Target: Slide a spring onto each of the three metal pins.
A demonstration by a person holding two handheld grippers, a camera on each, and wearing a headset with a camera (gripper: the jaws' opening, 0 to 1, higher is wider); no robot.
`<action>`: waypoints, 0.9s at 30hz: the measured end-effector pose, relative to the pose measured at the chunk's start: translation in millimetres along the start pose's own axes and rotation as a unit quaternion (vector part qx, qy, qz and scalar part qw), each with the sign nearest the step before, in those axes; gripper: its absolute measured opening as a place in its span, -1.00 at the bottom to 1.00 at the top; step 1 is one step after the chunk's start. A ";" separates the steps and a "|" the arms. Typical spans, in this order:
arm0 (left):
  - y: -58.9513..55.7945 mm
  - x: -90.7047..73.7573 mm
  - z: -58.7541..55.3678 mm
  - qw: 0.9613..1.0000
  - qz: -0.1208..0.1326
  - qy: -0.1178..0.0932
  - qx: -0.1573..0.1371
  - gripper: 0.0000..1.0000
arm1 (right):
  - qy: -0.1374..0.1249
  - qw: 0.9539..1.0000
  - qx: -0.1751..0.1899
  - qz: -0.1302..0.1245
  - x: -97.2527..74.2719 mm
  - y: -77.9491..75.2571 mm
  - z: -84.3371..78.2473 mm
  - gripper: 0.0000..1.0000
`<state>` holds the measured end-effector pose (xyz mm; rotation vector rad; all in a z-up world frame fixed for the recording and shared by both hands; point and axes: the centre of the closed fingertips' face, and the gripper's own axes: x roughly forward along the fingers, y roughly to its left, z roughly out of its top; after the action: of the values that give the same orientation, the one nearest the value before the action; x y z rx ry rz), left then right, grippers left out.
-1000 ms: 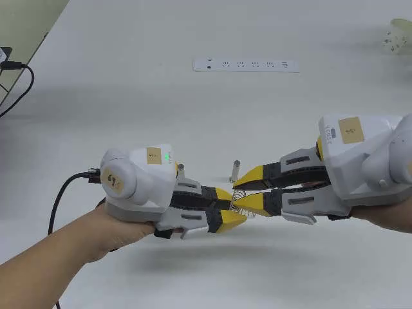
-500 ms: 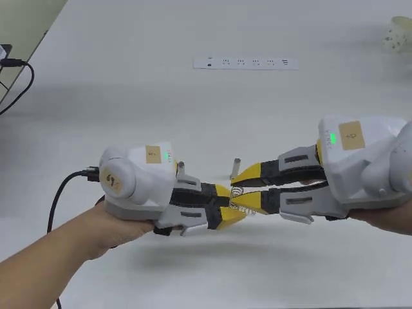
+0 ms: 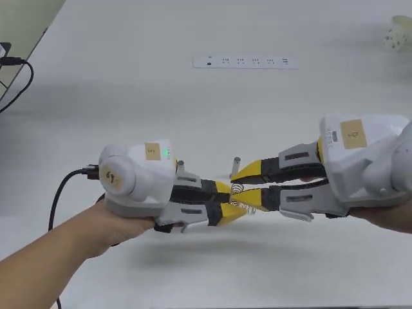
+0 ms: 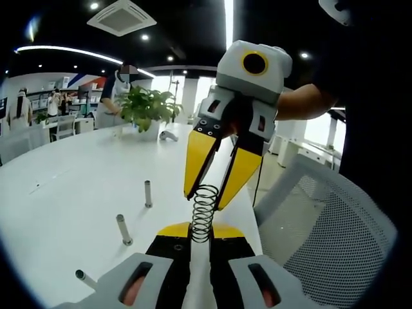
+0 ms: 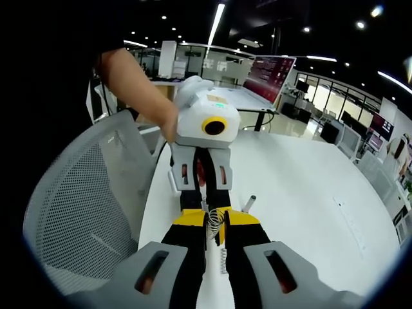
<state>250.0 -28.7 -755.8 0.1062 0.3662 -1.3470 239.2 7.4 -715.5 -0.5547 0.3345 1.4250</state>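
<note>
spring [image 4: 203, 212] pinched at near end by almost shut left gripper [image 4: 199, 233]; right gripper [image 4: 206, 198] jaws narrow around far end, firm grip cannot tell; three metal pins [image 4: 122, 230] upright on table [image 4: 71, 193], left.

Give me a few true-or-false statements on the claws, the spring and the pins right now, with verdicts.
1. The left claw grips one end of the spring. True.
2. A spring already sits on one of the pins. False: all three pins are bare.
3. The right claw has its jaws on either side of the spring's other end. True.
4. The pins lie flat on the table. False: they stand upright.
5. The power strip sits between the two claws. False: it lies farther back on the table.
</note>
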 end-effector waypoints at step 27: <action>-0.5 0.0 1.2 1.000 0.005 -0.001 -0.017 -0.94 | 0.003 1.000 -0.004 0.007 -1.4 -1.0 1.3 -0.86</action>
<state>249.8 -29.1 -754.5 0.0785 0.3858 -1.3304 239.9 6.9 -713.5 -0.5650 0.3378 1.4381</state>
